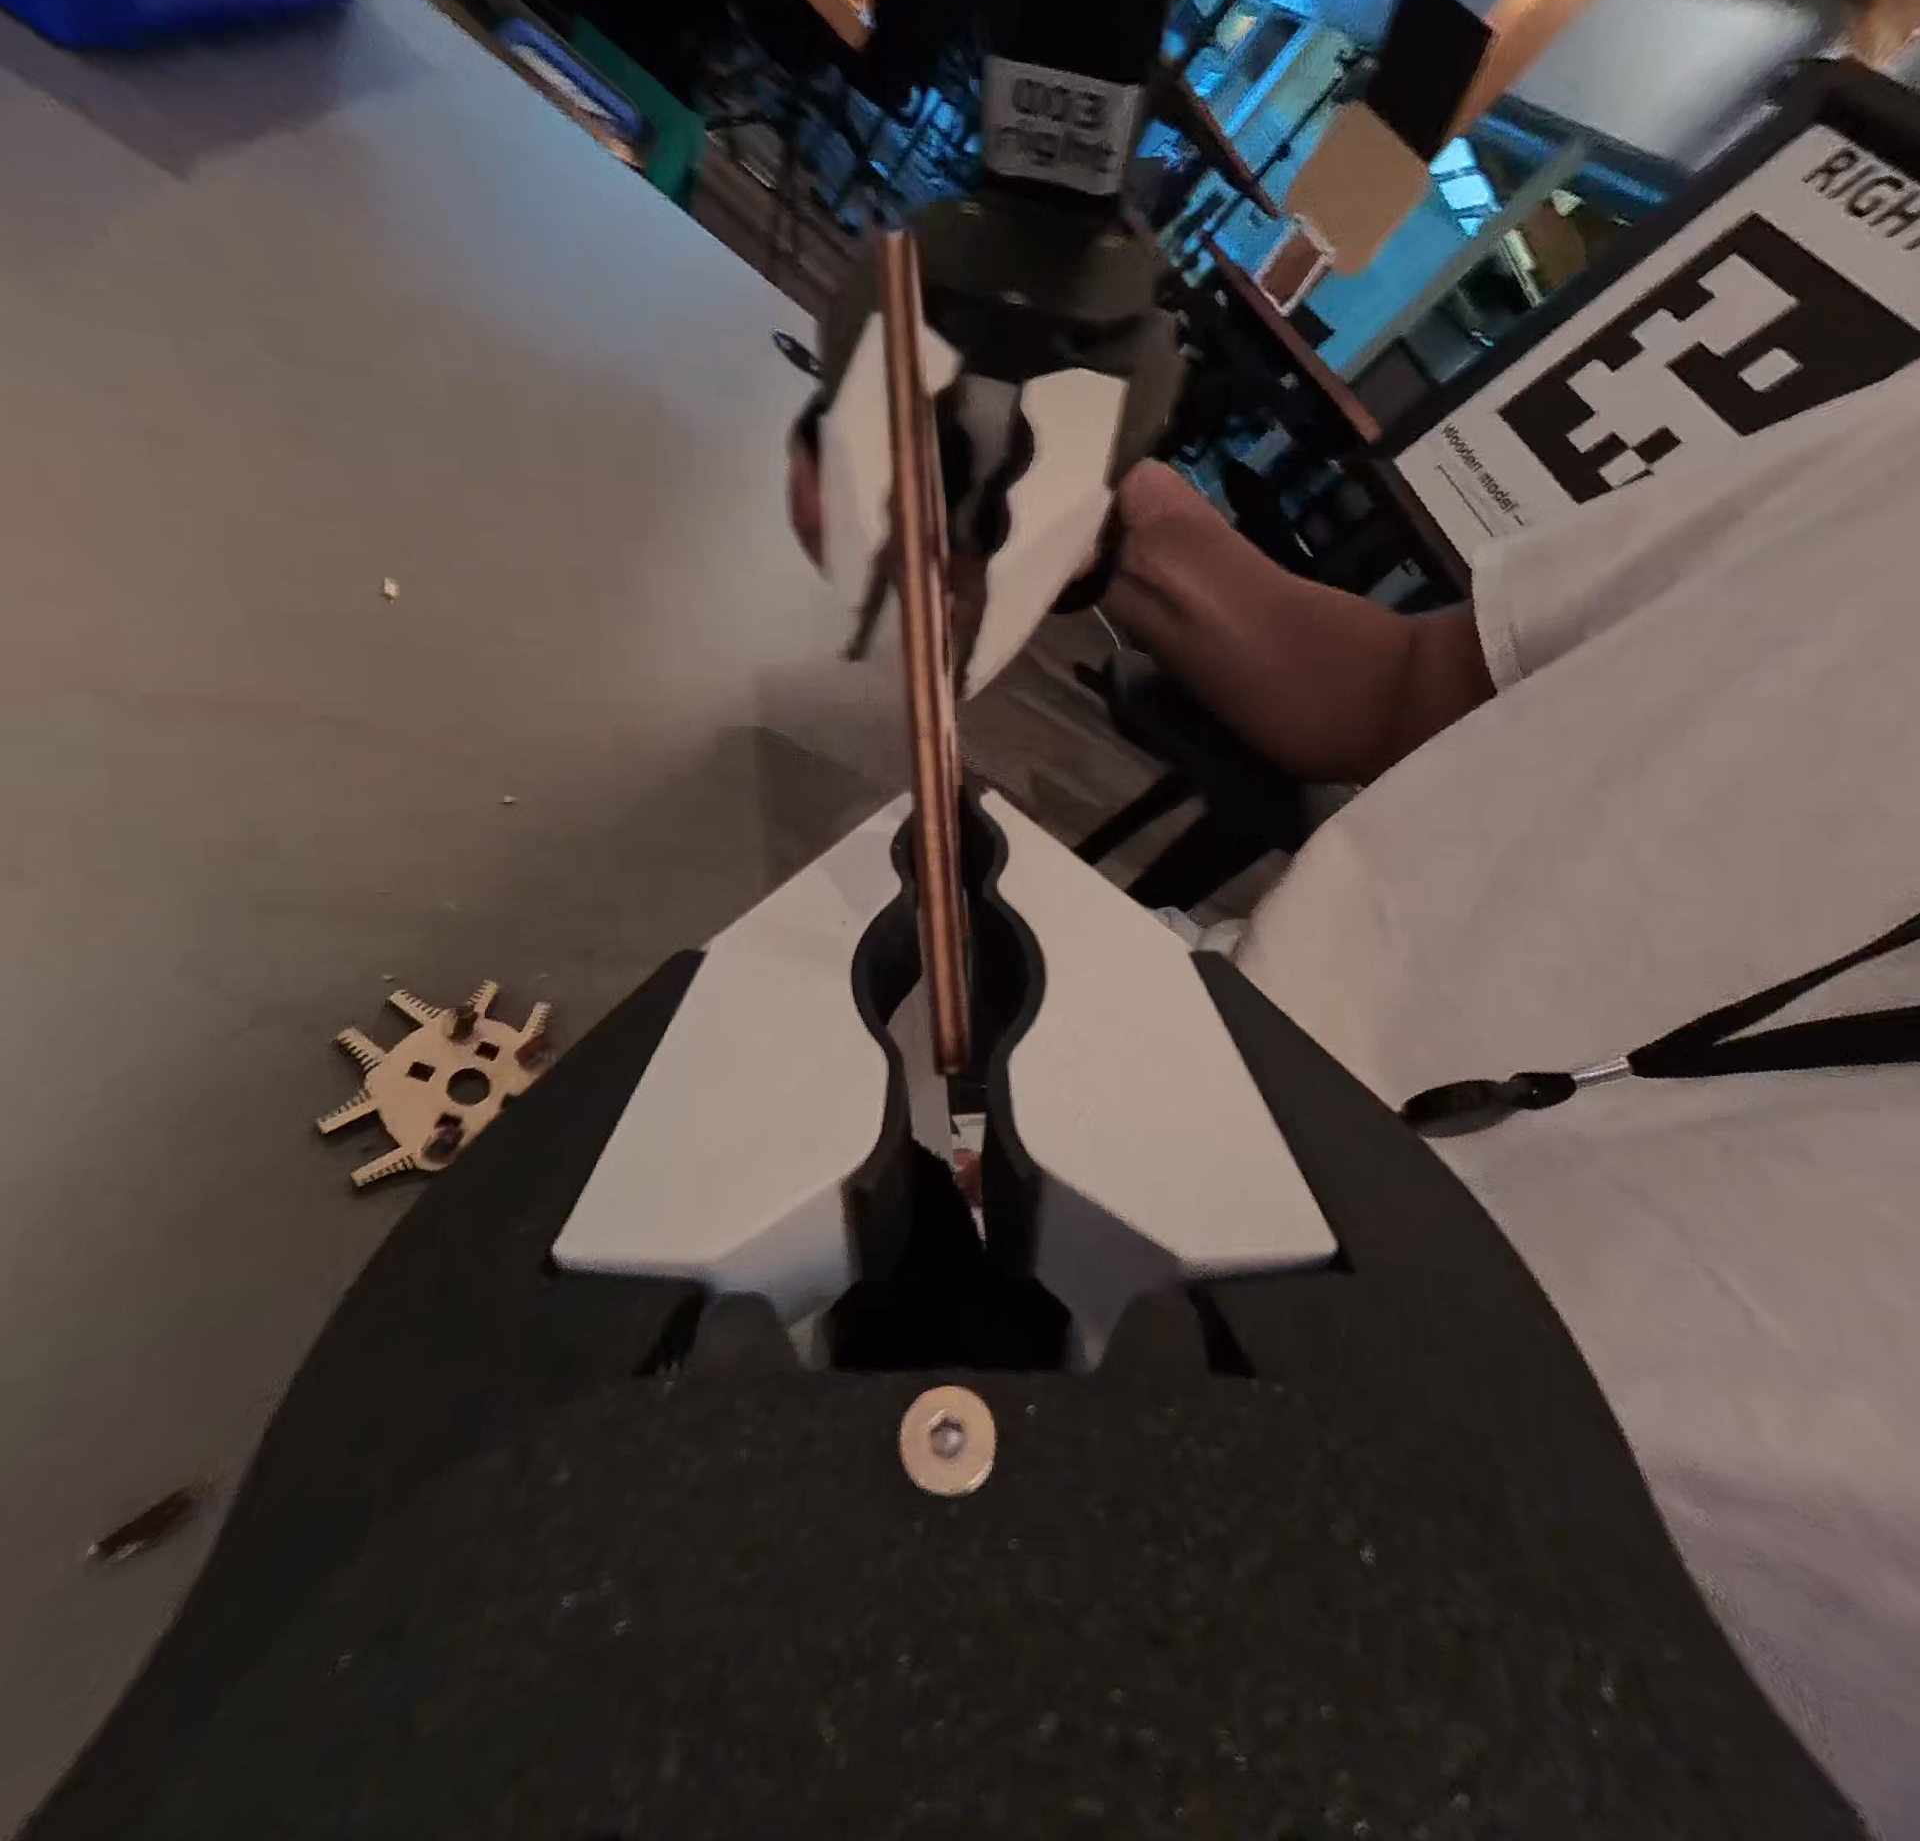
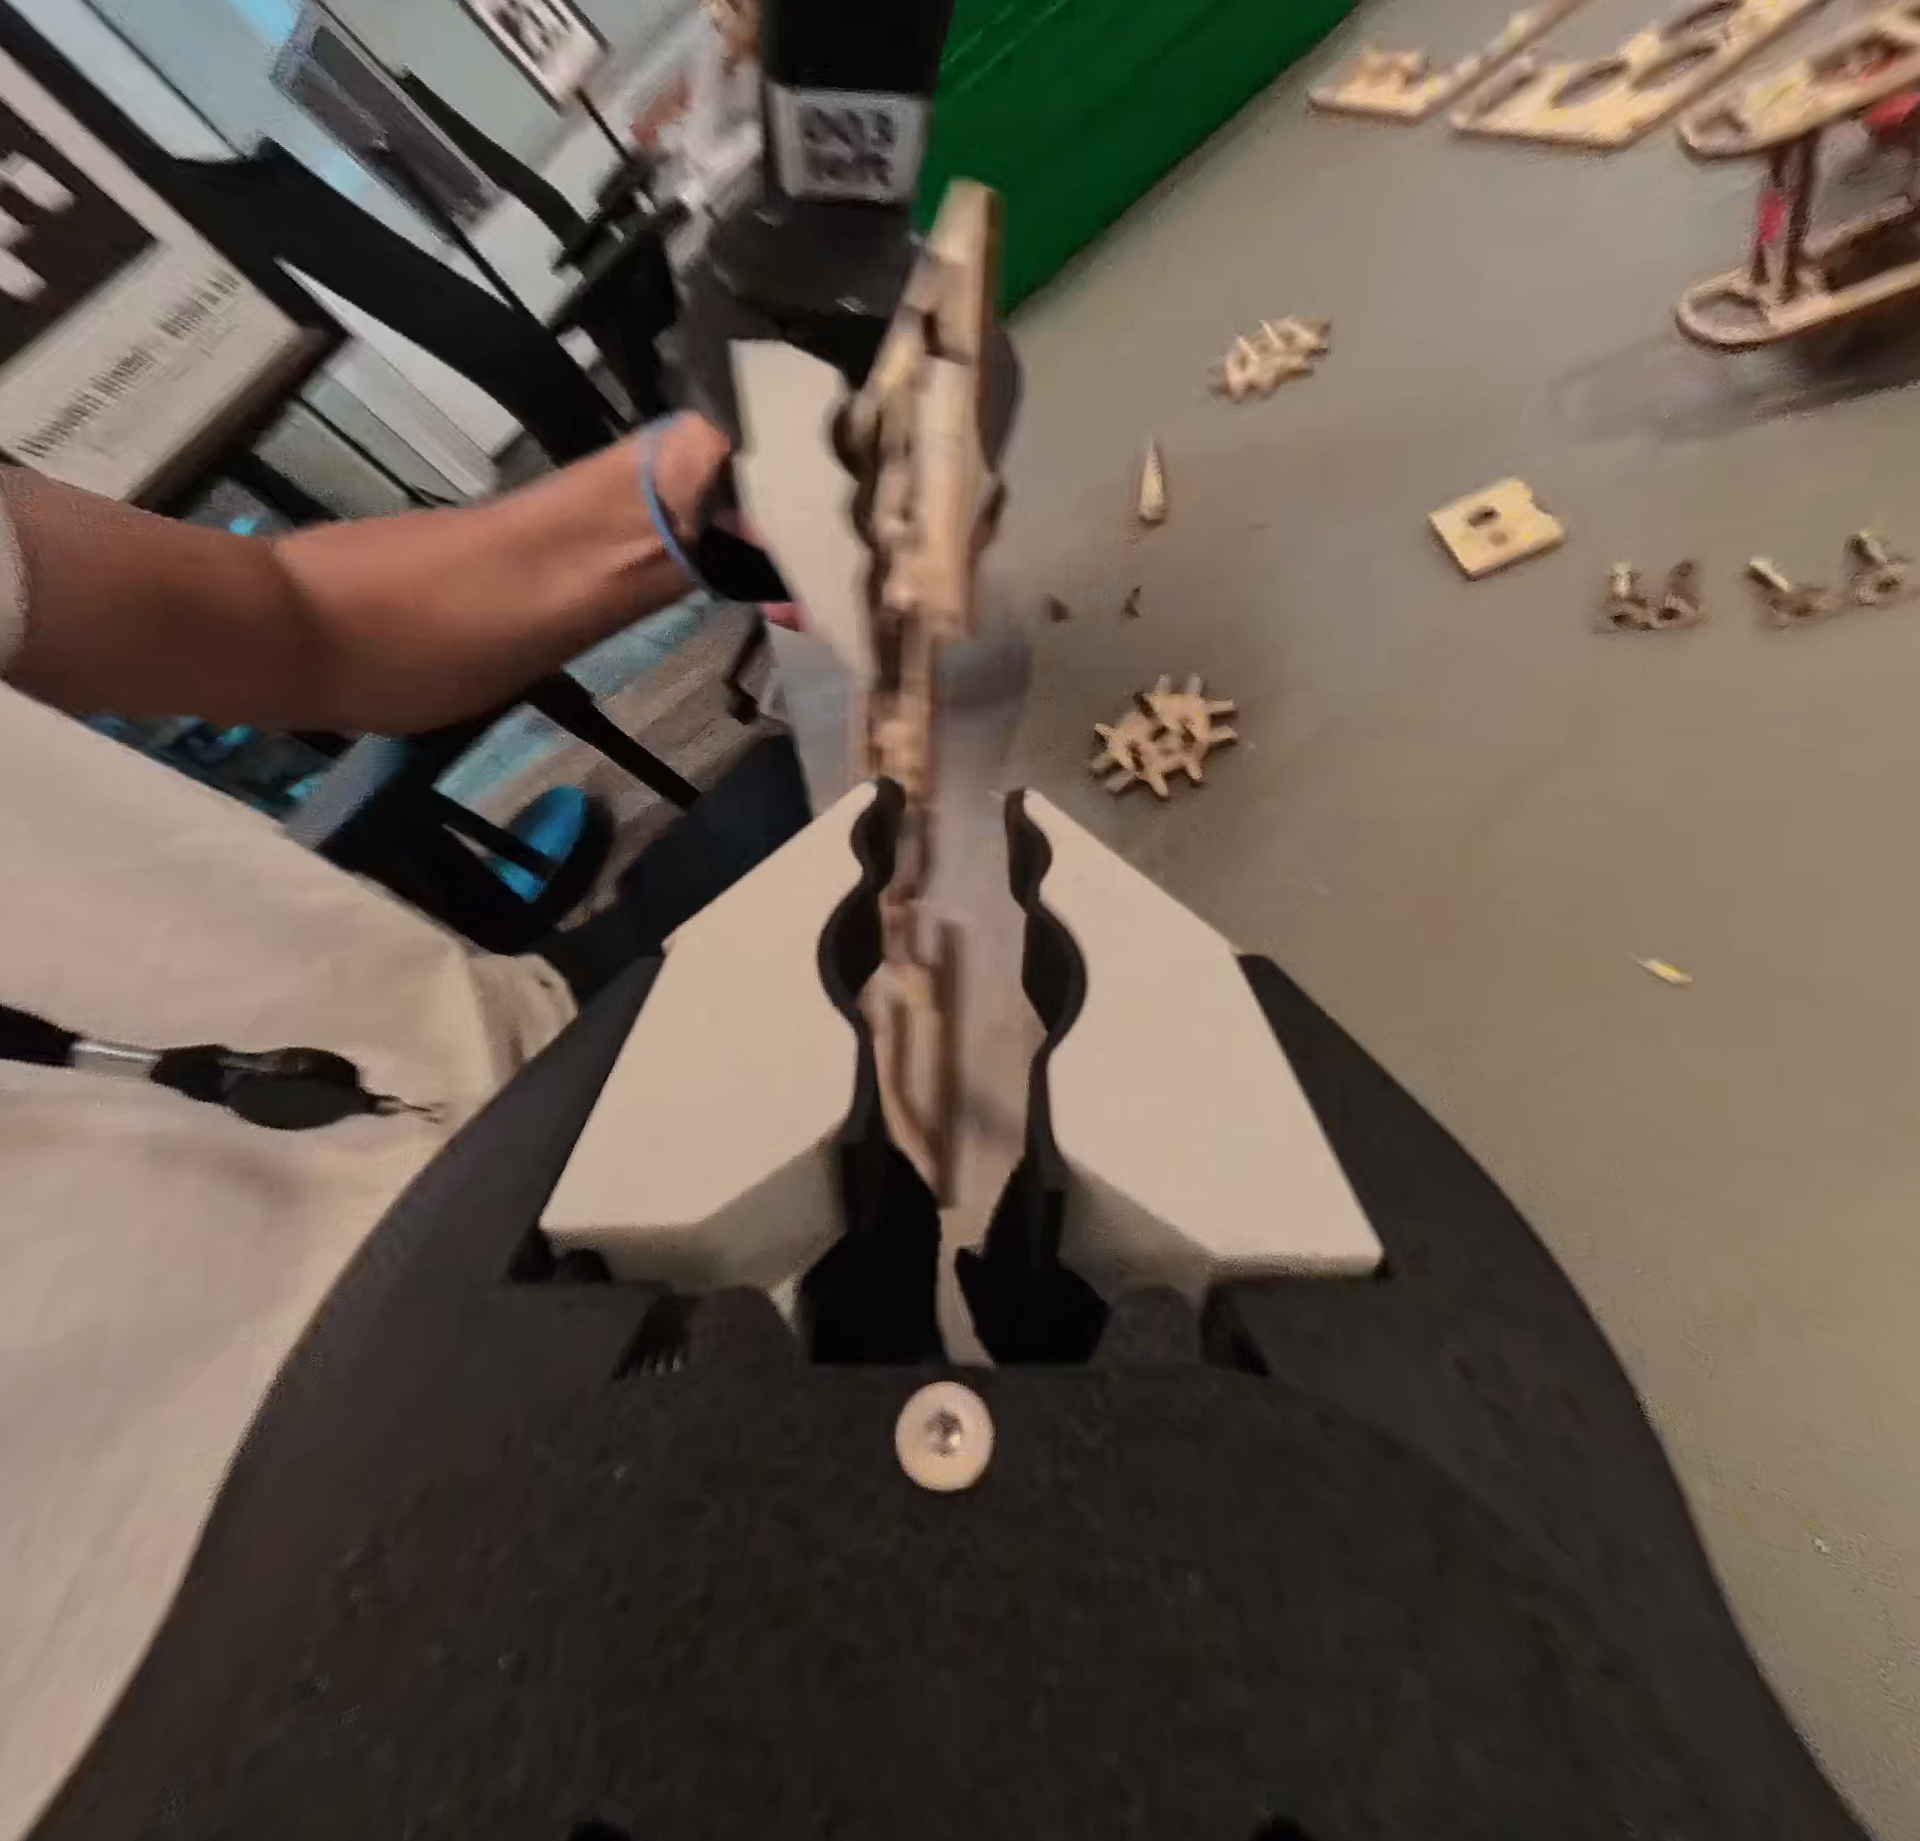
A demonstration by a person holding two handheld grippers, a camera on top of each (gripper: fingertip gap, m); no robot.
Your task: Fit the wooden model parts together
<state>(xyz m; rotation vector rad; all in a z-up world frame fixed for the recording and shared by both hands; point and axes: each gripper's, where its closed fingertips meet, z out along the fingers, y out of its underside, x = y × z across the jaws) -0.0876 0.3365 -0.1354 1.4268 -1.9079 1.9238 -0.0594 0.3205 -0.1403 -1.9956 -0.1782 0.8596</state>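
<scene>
Left gripper [image 1: 940, 960]: white jaws closed to a narrow gap, clamped on the near end of a thin flat wooden model part [image 1: 928, 648], seen edge-on and reddish-brown in the left wrist view. The part ran forward and upward, clear of the tabletop, to the right gripper [image 1: 951, 503] opposite, whose white fingers [image 1: 1049, 503] flanked its far end.

Right gripper [image 2: 945, 960]: white jaws stood a little apart; a pale, notched wooden model part [image 2: 925, 565] lay edge-on in the gap, close to the left-hand finger, motion-blurred. Whether the jaws pressed it could not be told. The left gripper [image 2: 873, 503] faced it at the part's far end, with a person's forearm [image 2: 416, 596] behind, a blue band at the wrist.

Grey tabletop [image 1: 364, 441]: a small pale wooden toothed plate with square holes [image 1: 436, 1090] lay just left of the left gripper's black body.

Tabletop, right wrist view [image 2: 1455, 856]: a spiked wooden gear cluster [image 2: 1164, 737] near the jaws; a second like cluster [image 2: 1273, 355] farther off; a small square wooden plate with holes [image 2: 1496, 527]; a few small wooden fittings [image 2: 1756, 586] beside it; long cut-out wooden panels [image 2: 1621, 77] and a partly built wooden frame [image 2: 1808, 264] at the far right; a green box [image 2: 1122, 77] behind.

A person's white shirt [image 1: 1662, 960] with a black lanyard [image 1: 1662, 1053] filled the right of the left wrist view.
</scene>
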